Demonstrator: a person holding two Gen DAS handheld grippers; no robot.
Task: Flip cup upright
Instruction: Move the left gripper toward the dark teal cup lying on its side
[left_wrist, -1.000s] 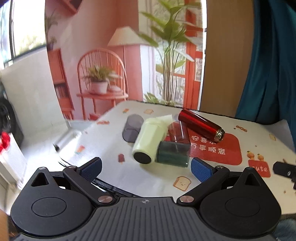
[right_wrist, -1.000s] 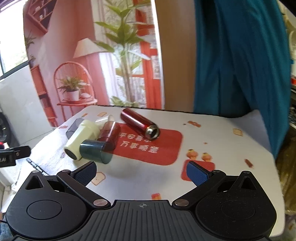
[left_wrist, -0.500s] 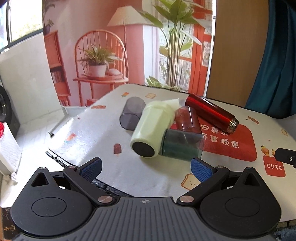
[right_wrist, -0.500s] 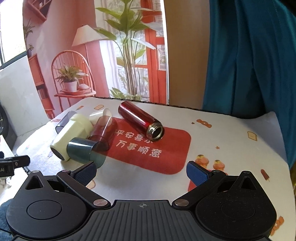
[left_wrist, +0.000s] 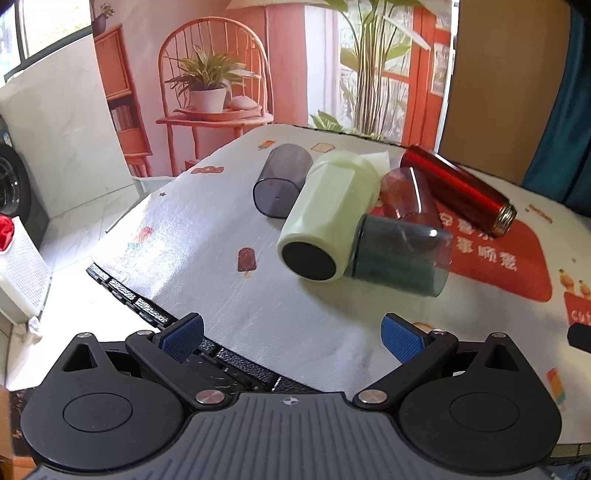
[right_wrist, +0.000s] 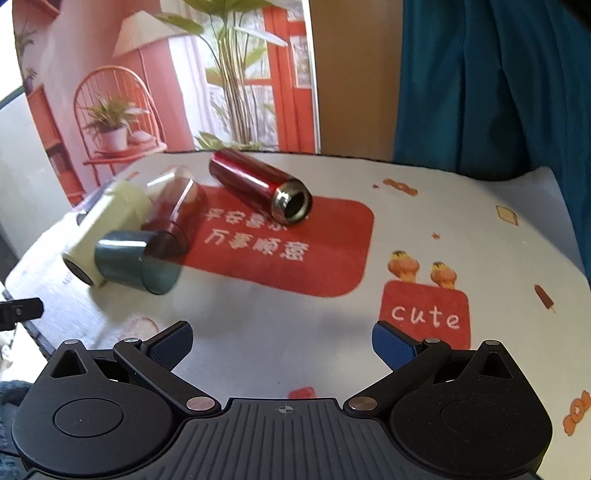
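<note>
Currently approaching: both my left claw (left_wrist: 291, 334) and right claw (right_wrist: 282, 341) spread, empty; cups toppled near worktop's far-left corner; next, grasp green cup (left_wrist: 400, 254).

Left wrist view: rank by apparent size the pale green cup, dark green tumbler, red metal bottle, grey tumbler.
1. Pale green faceted cup
2. Red metal bottle and dark green translucent tumbler: look alike, and the tumbler lies nearer, so unranked
3. Grey translucent tumbler, farthest back
</note>
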